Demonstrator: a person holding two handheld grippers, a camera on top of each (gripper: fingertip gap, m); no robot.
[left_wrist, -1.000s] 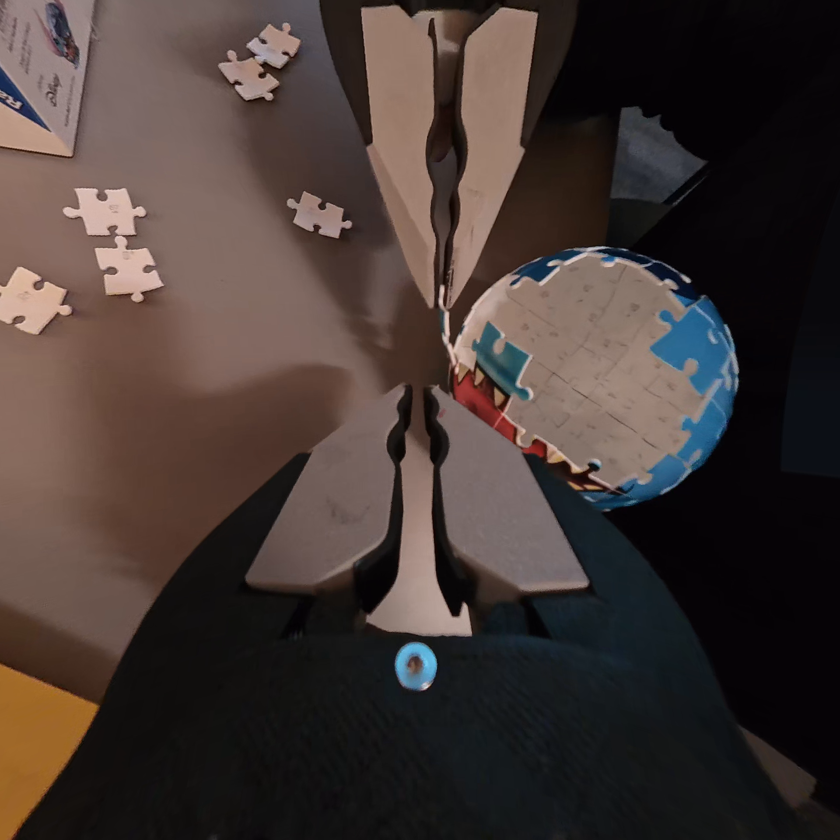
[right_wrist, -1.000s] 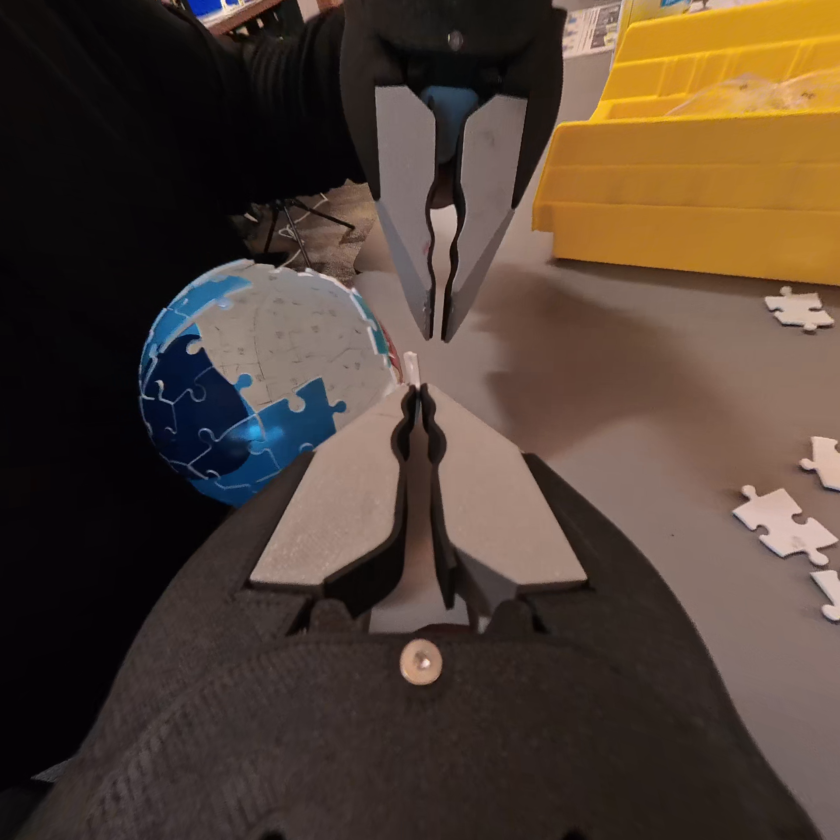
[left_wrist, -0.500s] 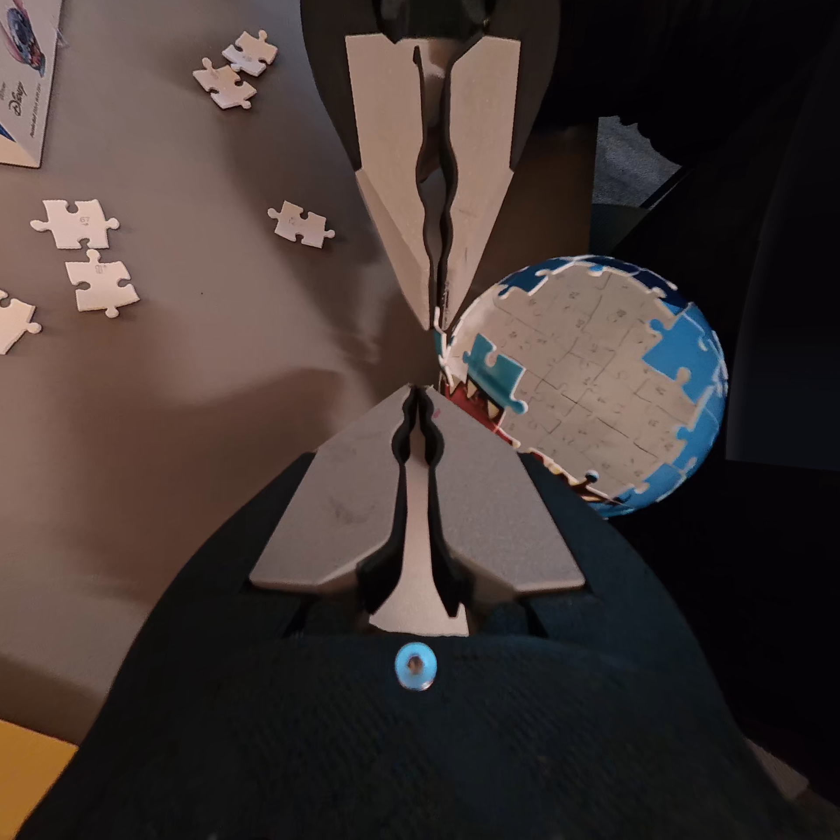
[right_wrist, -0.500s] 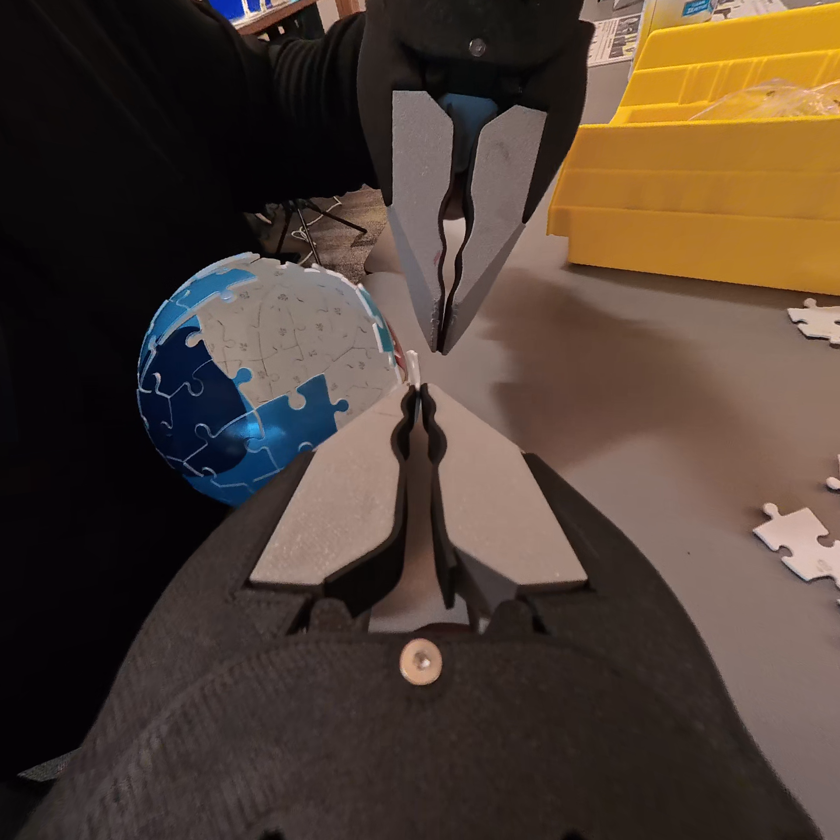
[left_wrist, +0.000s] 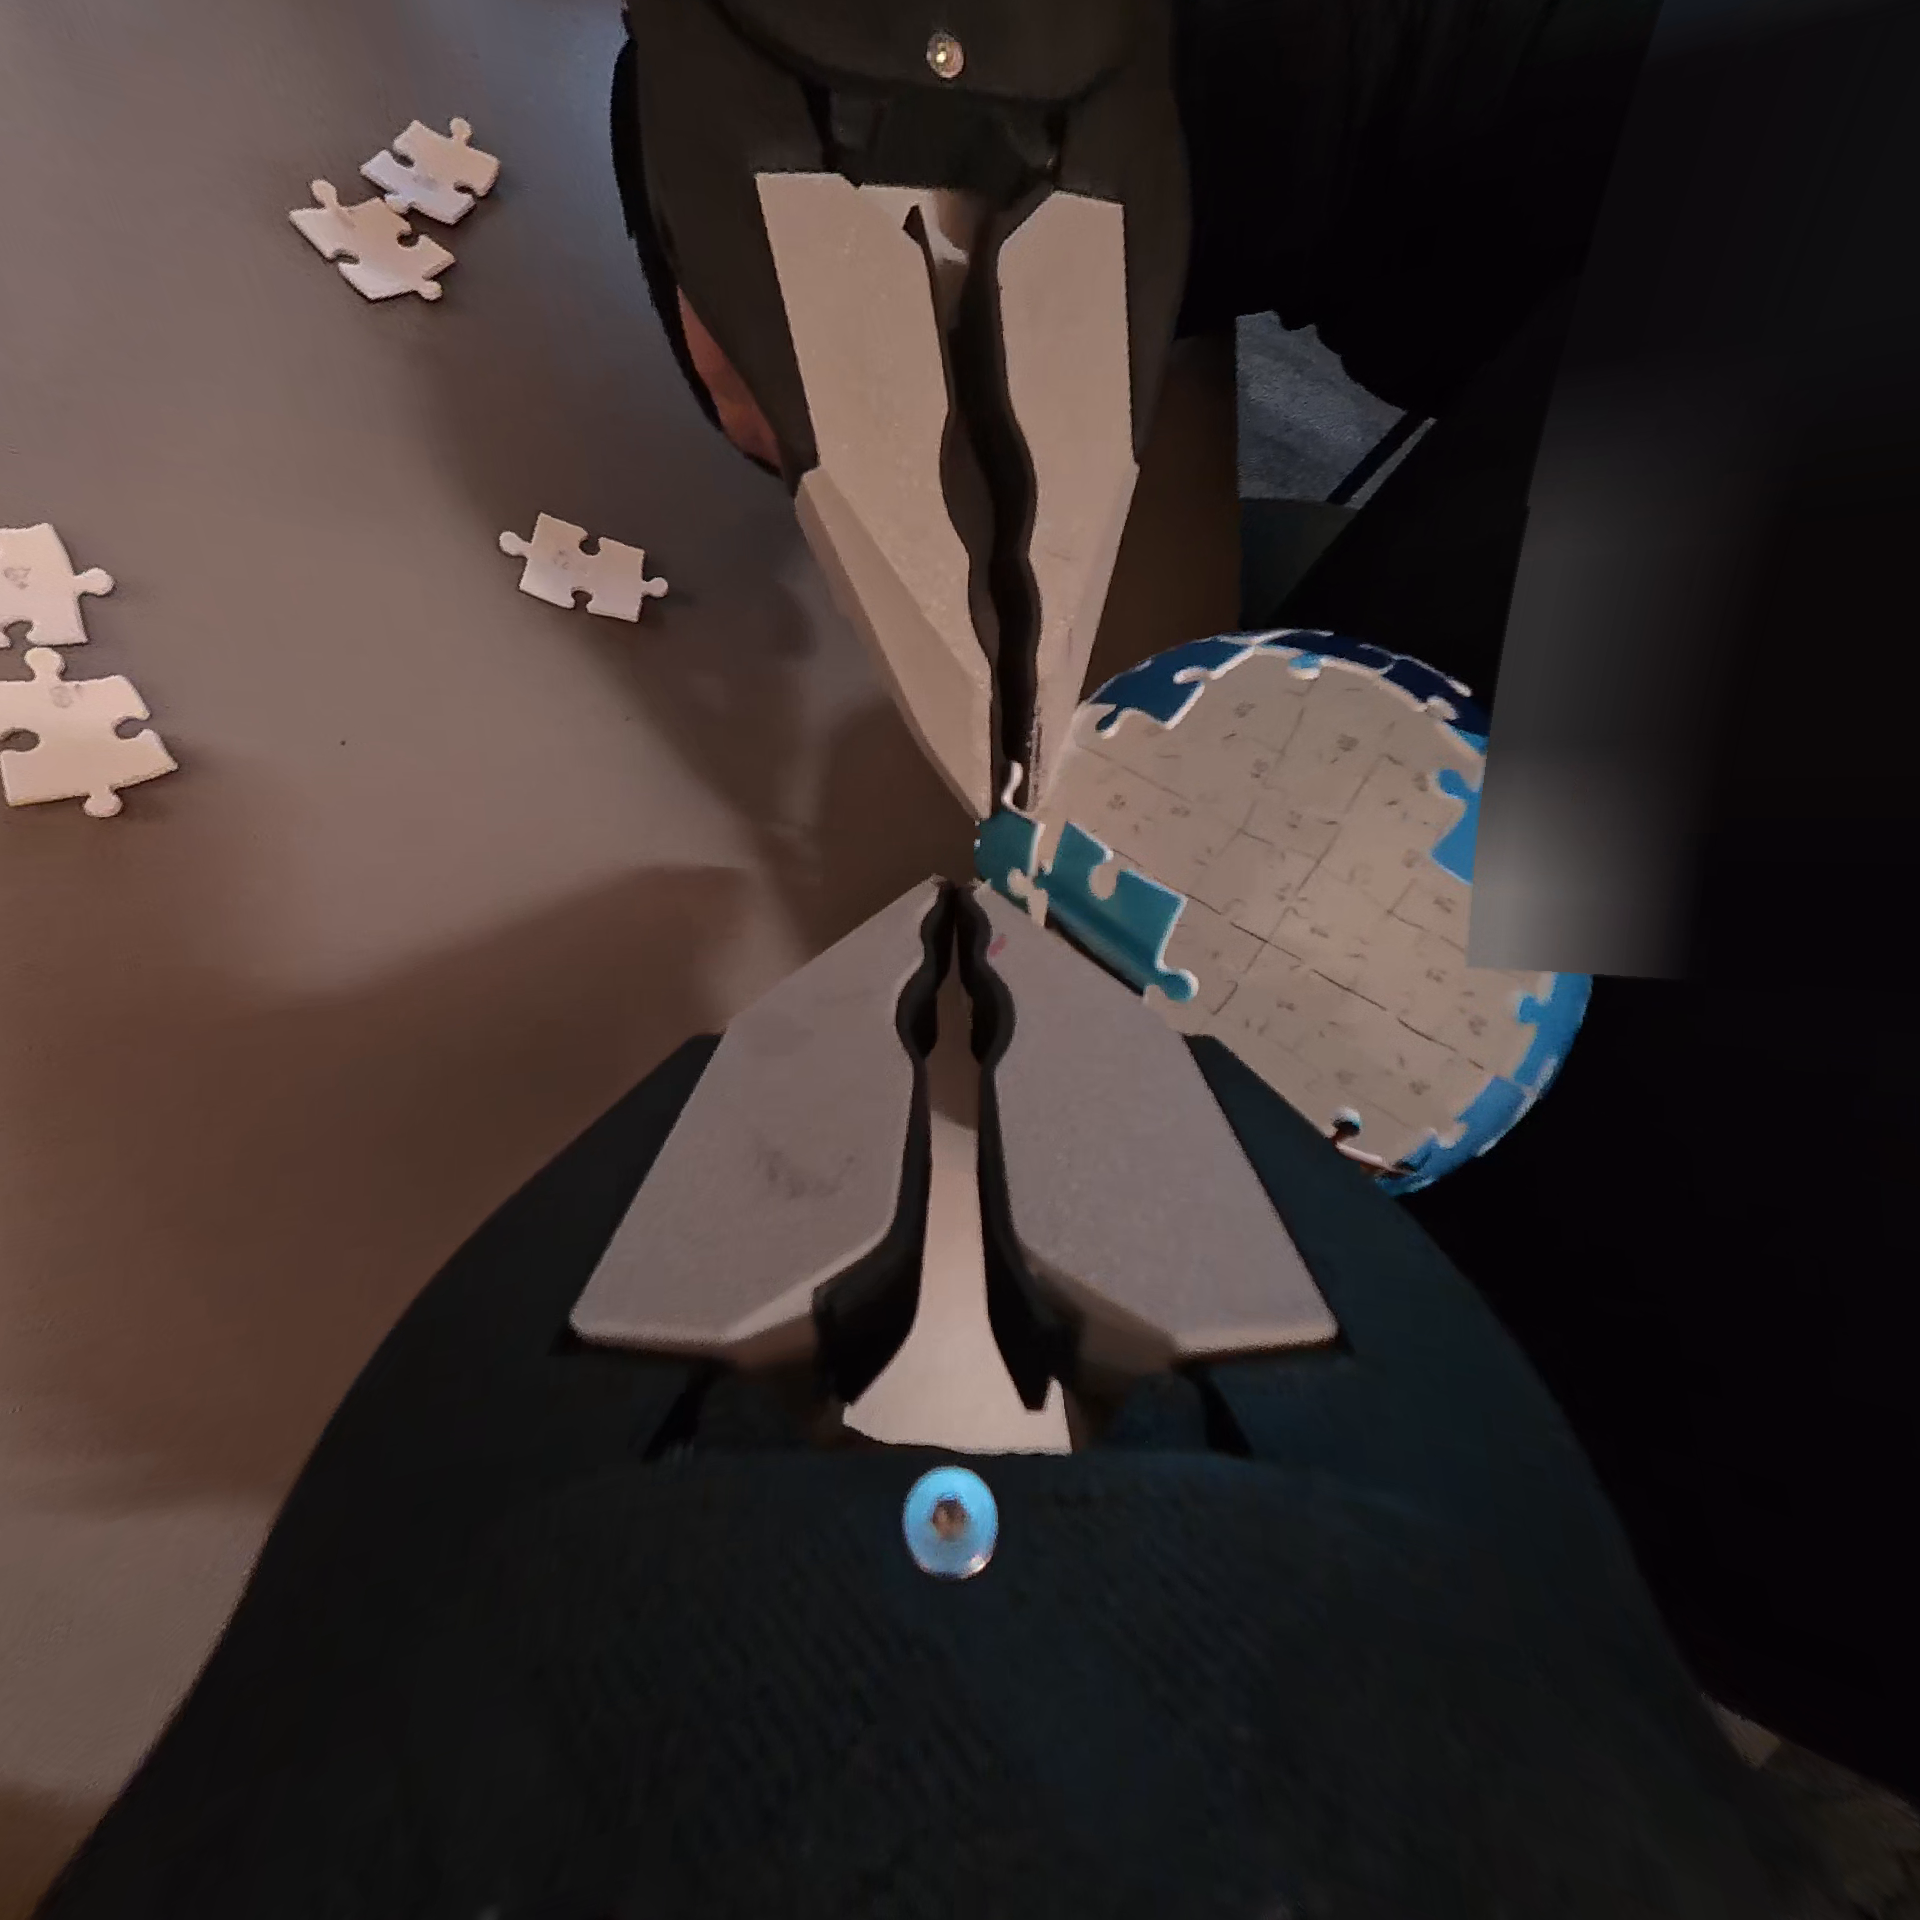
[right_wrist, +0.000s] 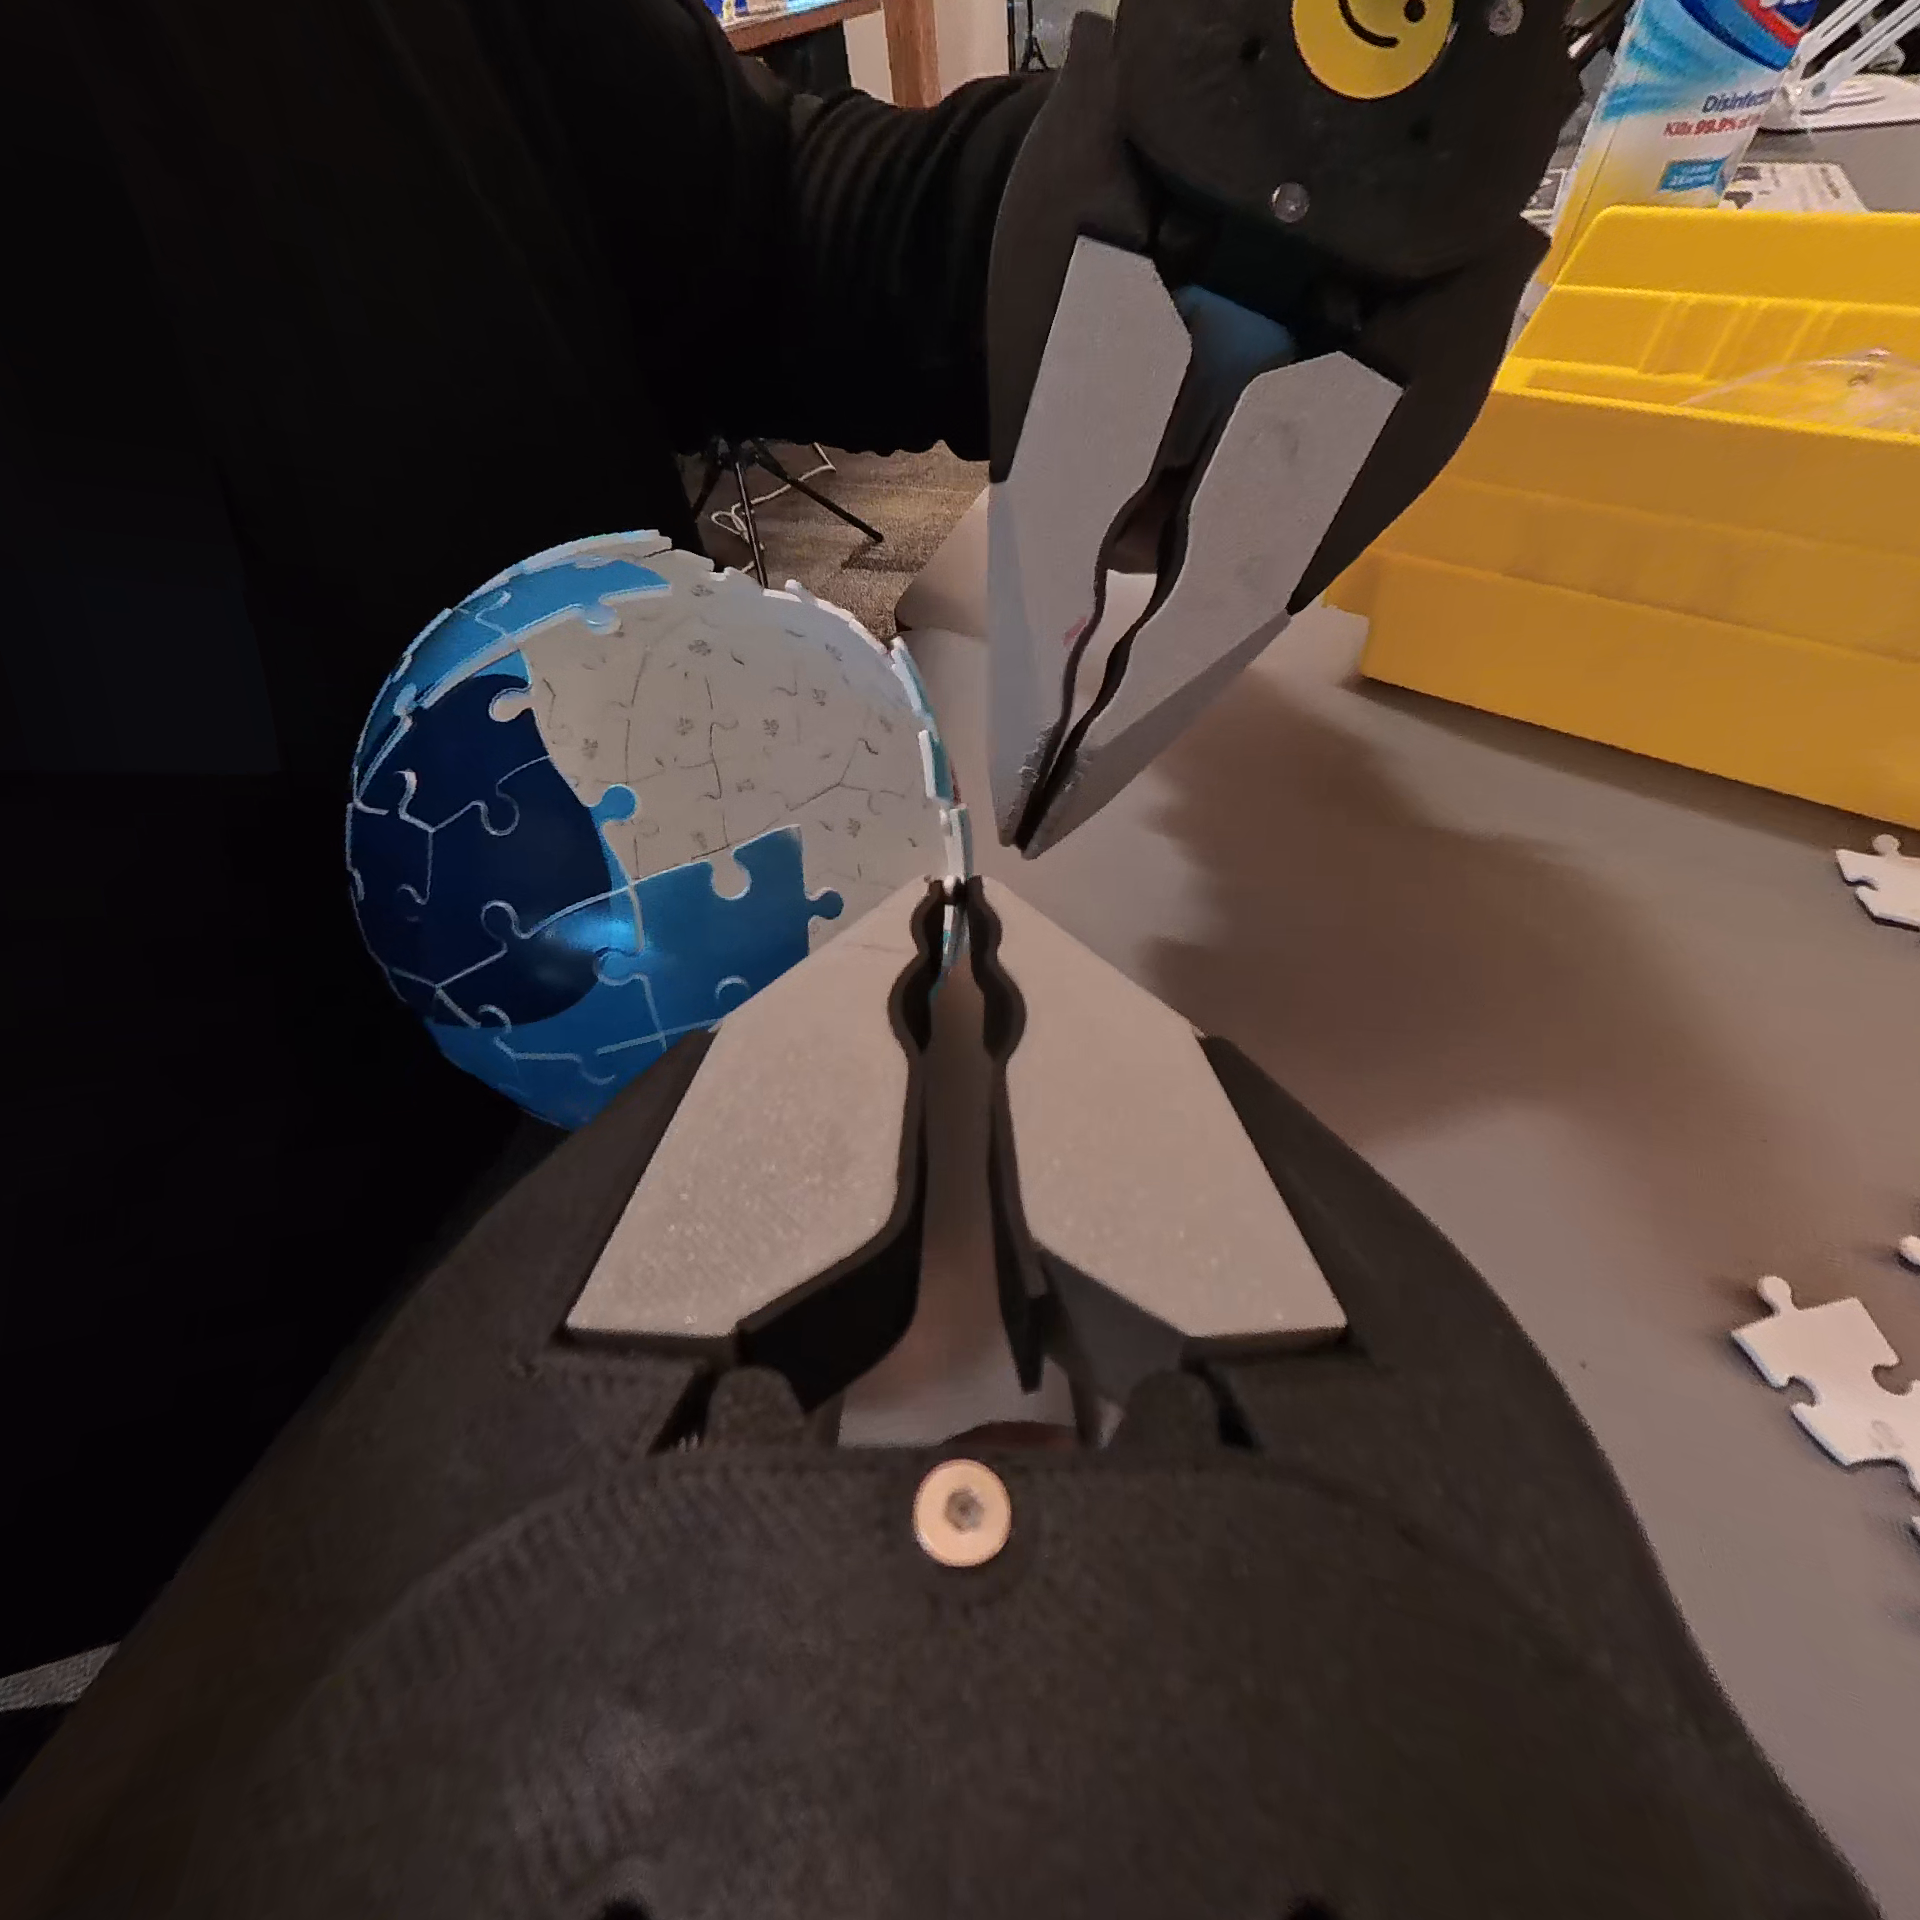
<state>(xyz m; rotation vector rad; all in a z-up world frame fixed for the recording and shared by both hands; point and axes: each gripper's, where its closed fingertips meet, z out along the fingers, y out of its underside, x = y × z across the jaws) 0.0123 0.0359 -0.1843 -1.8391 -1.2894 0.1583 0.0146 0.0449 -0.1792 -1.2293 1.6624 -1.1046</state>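
Observation:
A half-built puzzle ball (left_wrist: 1299, 883), blue outside and white inside, hangs in the air off the table's edge. My right gripper (right_wrist: 951, 888) is shut on its rim and carries it; it also shows in the left wrist view (left_wrist: 1013, 795), coming from the top. My left gripper (left_wrist: 961, 888) is shut with nothing seen between its fingers. Its tip is right beside the ball's rim, next to a blue piece, close to the right gripper's tip. In the right wrist view the left gripper (right_wrist: 1023, 844) slants in from the upper right, just apart from the ball (right_wrist: 675, 748).
Loose white puzzle pieces lie face down on the grey table (left_wrist: 364, 987): one close by (left_wrist: 582, 566), two farther back (left_wrist: 374, 244), more at the left (left_wrist: 73, 738) and in the right wrist view (right_wrist: 1839, 1382). A yellow bin (right_wrist: 1662, 582) stands behind. A dark sleeve (right_wrist: 520, 260) fills the left. Less than 4 cm separates the two grippers' tips.
The left gripper has tilted and dropped closer to the ball's rim. The ball has turned a little in the right gripper: a blue piece now shows at the rim, the red part is hidden.

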